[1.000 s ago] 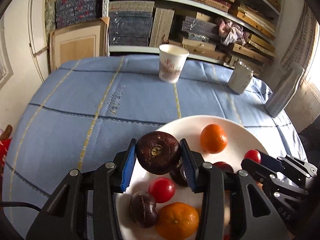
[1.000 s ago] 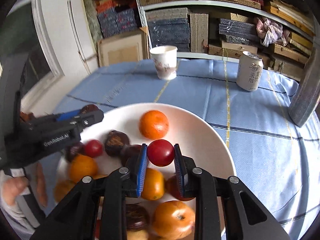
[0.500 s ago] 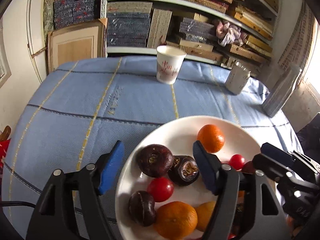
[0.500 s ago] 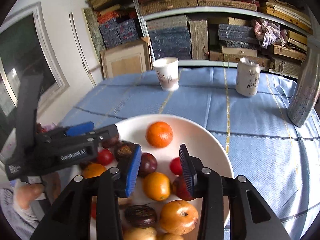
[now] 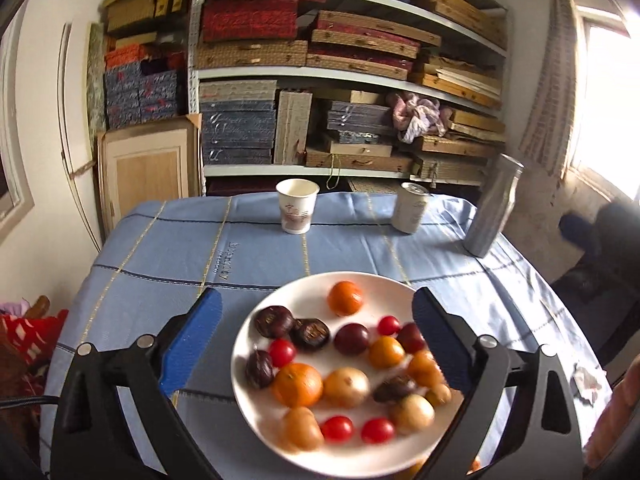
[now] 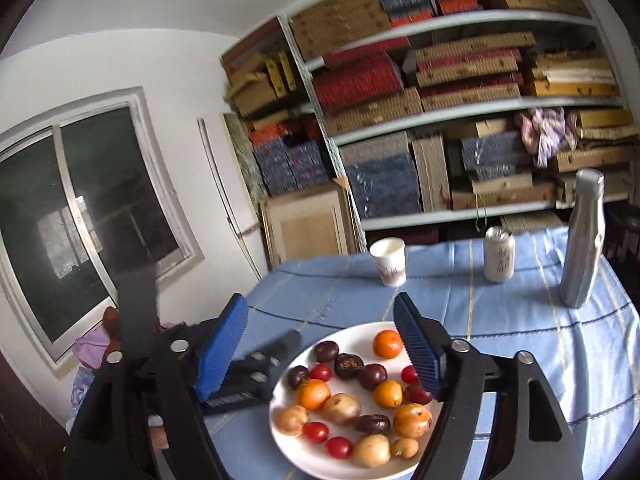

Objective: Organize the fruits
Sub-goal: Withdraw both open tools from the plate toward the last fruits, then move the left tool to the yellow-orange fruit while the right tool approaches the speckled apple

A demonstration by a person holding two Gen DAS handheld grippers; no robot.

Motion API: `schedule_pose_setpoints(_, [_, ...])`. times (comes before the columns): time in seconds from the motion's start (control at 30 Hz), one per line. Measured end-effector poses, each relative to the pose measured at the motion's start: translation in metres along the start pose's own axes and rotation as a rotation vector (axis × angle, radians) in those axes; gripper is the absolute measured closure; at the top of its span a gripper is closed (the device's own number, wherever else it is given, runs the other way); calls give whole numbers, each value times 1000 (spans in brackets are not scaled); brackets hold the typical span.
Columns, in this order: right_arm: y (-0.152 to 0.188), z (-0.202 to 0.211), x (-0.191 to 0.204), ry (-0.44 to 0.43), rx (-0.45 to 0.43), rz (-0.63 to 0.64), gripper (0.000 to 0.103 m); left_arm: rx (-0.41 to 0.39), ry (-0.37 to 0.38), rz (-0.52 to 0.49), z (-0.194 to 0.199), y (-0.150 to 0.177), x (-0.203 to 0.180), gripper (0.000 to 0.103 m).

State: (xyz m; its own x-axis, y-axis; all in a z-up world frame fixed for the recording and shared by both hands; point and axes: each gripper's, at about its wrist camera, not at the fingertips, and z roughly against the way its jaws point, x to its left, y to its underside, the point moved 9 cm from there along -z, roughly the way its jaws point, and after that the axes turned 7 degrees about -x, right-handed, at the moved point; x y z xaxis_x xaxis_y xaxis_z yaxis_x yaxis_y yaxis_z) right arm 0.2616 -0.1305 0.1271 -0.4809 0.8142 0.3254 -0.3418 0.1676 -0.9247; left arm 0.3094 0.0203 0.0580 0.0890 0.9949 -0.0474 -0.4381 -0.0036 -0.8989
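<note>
Evidently both claws are hanging released and empty above the desk [image 5: 160, 248], which reads as a pause between picks. The left claw [image 5: 316, 344] is spreading its jaws wide on either side of the white plate [image 5: 384, 284], so the plate is sitting between and below its blue pads, not touched by them. The fruits are all lying on that plate: an orange [image 5: 345, 298] alone toward the far rim, two dark round fruits [image 5: 292, 326] touching each other at the left, small red tomatoes [image 5: 282, 352] scattered among them, and yellowish fruits nearer the camera, blurred. The right claw [image 6: 320, 340] is likewise gaping, higher up, with the plate [image 6: 344, 330] lying below and slightly right of its gap. Behind, a paper cup [image 5: 297, 206], a can [image 5: 410, 208] and a metal bottle [image 5: 494, 204] are standing well apart from the plate, probably kept clear of the sorting.
</note>
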Motion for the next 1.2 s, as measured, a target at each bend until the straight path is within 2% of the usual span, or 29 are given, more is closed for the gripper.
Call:
schedule_pose_setpoints(0.17, [-3,37,16,-16,-43,14,18,-15,11,-45,35,30,-25,8])
schedule_pose_setpoints(0.27, [2,52,20,-21,-58,18,17,15,17,-30,46,63,-26,8])
schedule_pose_setpoints(0.33, [6,60,20,-18,-64,17,14,63,29,5,51,89,-24,8])
schedule_pose_setpoints(0.5, [24,75,9,-4,-97,-20,12,88,17,-2,52,115,-30,8])
schedule_pose_setpoints(0.63, [56,86,-16,76,-107,5,8,139,22,-36,38,133,-42,8])
schedule_pose_setpoints(0.77, [103,83,-44,153,3,22,8,170,12,-84,29,147,-52,8])
schedule_pose_setpoints(0.87, [134,76,-56,162,117,-11,8,184,8,-99,24,153,-57,8])
schedule_pose_setpoints(1.0, [160,70,-68,228,217,2,7,201,-6,-111,18,158,-59,8])
schedule_pose_setpoints(1.2, [176,68,-71,244,259,6,7,247,-17,-138,4,165,-64,6])
